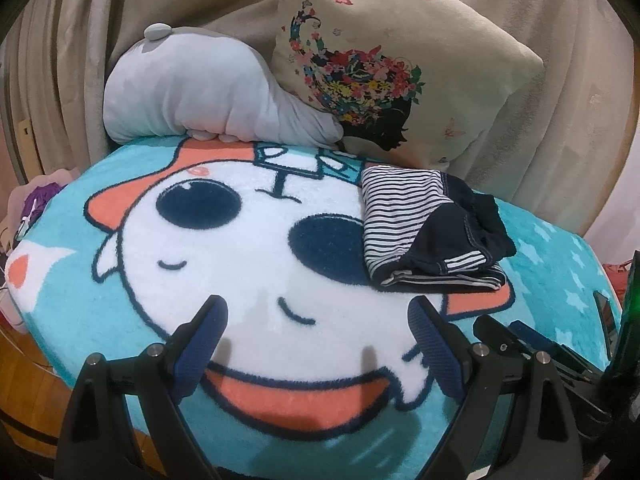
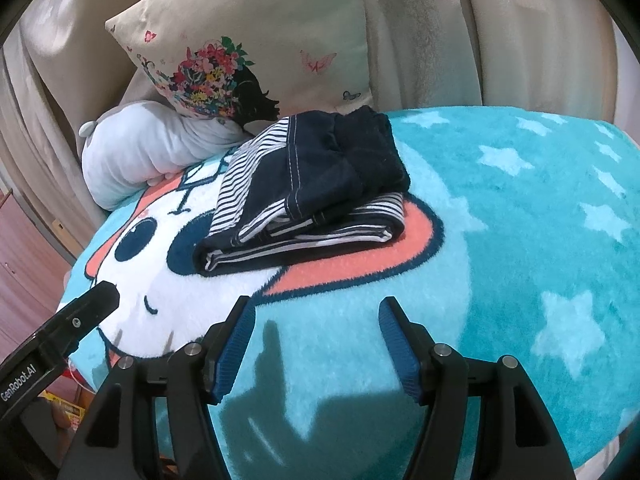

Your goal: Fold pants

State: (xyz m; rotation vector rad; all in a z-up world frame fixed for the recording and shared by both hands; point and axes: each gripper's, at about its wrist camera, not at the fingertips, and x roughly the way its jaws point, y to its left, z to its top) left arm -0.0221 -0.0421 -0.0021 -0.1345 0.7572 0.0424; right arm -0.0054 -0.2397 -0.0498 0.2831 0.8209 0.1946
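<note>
The pants (image 1: 432, 232) are navy with white-striped lining, folded into a compact bundle lying on the teal cartoon blanket (image 1: 256, 248). They also show in the right wrist view (image 2: 312, 184), in the middle of the frame. My left gripper (image 1: 316, 312) is open and empty, held low over the blanket, with the pants ahead and to the right. My right gripper (image 2: 316, 312) is open and empty, with the pants just ahead of it. The left gripper's finger (image 2: 92, 304) shows at the left of the right wrist view.
A grey plush cushion (image 1: 192, 92) and a beige floral pillow (image 1: 400, 64) lean against beige curtains behind the blanket. The blanket (image 2: 520, 240) has white stars on its right side. Its edge drops off at the left toward a wooden floor (image 1: 24, 392).
</note>
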